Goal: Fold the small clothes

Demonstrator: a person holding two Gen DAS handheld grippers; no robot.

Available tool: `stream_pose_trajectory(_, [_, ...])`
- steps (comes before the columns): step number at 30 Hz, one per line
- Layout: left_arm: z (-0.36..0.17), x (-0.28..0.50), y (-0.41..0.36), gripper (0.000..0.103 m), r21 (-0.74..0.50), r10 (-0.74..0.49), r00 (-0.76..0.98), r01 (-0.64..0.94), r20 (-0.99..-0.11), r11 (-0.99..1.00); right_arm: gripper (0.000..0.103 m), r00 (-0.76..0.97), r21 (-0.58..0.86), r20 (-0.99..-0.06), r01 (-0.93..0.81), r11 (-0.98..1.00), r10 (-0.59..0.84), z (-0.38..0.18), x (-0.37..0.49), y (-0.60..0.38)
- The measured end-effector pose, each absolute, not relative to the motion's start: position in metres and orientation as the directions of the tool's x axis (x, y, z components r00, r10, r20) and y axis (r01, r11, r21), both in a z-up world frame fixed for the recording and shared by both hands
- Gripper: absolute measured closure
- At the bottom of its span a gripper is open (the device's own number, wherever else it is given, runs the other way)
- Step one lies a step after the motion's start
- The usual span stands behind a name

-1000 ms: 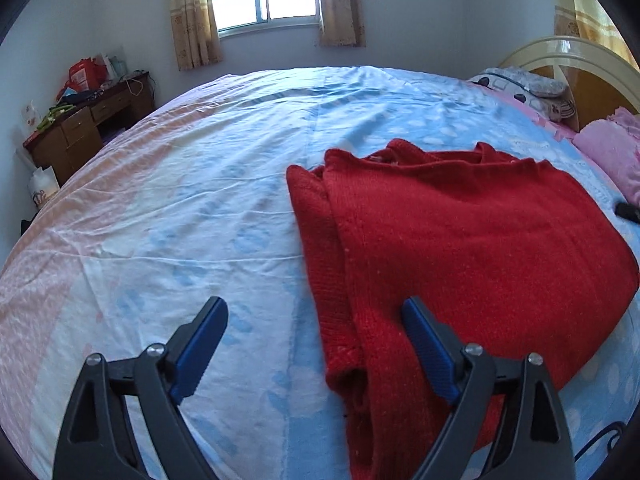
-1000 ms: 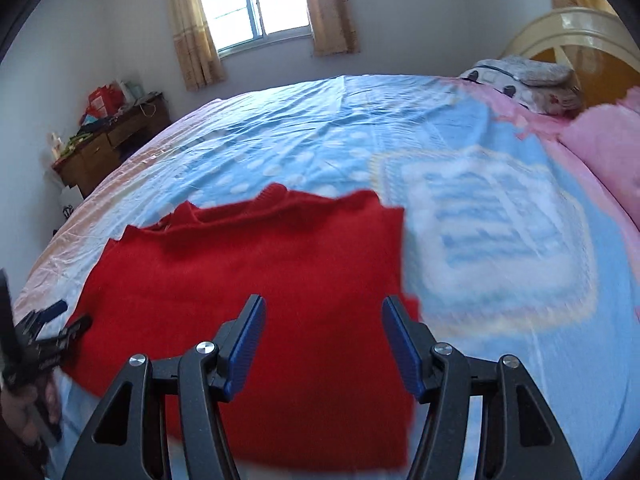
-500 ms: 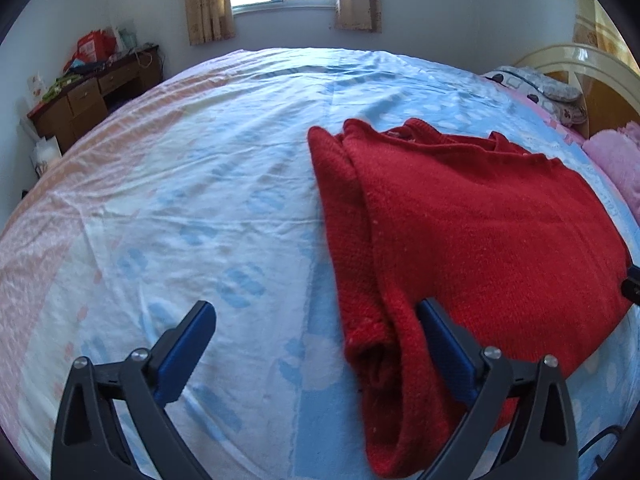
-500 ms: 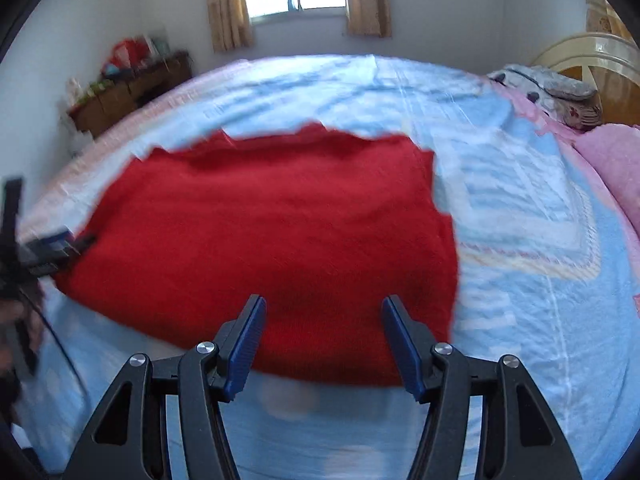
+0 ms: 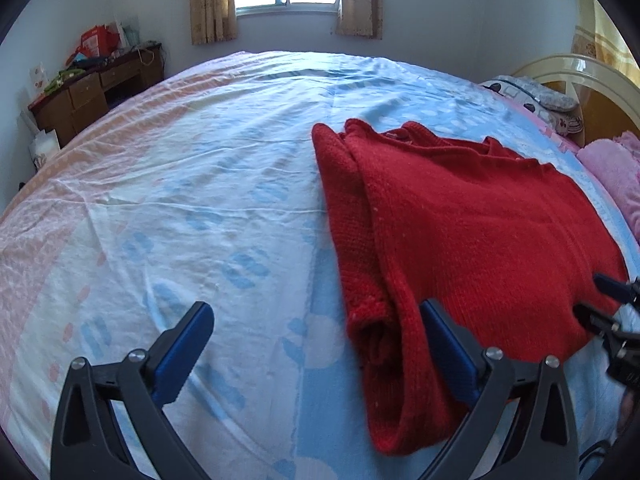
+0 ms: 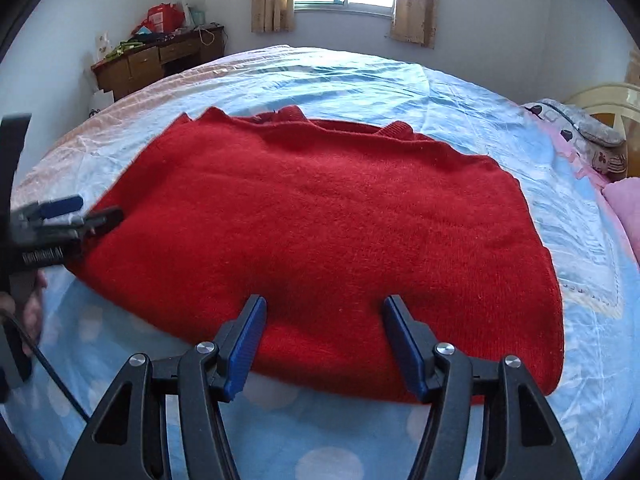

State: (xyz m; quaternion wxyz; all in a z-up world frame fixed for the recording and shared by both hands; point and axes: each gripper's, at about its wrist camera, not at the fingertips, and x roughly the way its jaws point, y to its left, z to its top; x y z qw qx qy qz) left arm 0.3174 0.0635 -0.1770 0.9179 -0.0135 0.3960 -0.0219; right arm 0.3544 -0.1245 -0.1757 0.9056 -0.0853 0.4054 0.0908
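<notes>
- Red knitted wool sweater (image 6: 328, 232) lies flat on my pale blue patterned bed sheet (image 5: 224, 184), its sleeves tucked in so it forms a broad rectangle, collar toward the window.
- My left gripper (image 5: 316, 344) hangs wide open with nothing in it; its right finger (image 5: 448, 344) sits over the folded sleeve edge, its left finger over bare sheet.
- My right gripper (image 6: 324, 340) is also spread wide and empty, both blue pads at the sweater's near hem.
- Over the last second my right hand has swung from above the sweater's right-hand edge to the middle of the hem, and the cloth now looks sharp where it was blurred, so the sweep seems to have settled.
- My left hand has barely shifted, edging slightly nearer the sleeve fold.
- I judge that the side folds are done and both hands are lining up on the near edge to carry the hem up toward the collar; neither has gripped yet.
</notes>
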Motion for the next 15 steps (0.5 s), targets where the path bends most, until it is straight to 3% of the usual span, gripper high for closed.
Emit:
stream_pose_trajectory(4, [-0.177,0.312,0.057,0.000,0.010,-0.013,0.694,0.029,-0.720,1.000,0.040,0.690,-0.020,-0.706,-0.246,0.969,0.160,-0.162,0.362,-0.107])
stream_pose_trajectory(7, [-0.178,0.309,0.059,0.000,0.010,-0.010,0.692,0.026,-0.722,1.000,0.040,0.640,-0.013,-0.742,-0.312,0.950,0.200,-0.174,0.371,-0.081])
stream_pose_trajectory(10, [-0.180,0.304,0.064,0.000,-0.009,-0.031,0.683,0.036,-0.730,0.999,0.040,0.666,-0.155,-0.737,-0.332,0.930,0.115,-0.188,0.361,-0.058])
stream_pose_trajectory(15, [-0.180,0.292,0.065,0.000,-0.008,-0.039,0.690,0.048,-0.723,0.999,0.039,0.662,-0.086,-0.733,-0.320,0.943,0.158,-0.190,0.358,-0.070])
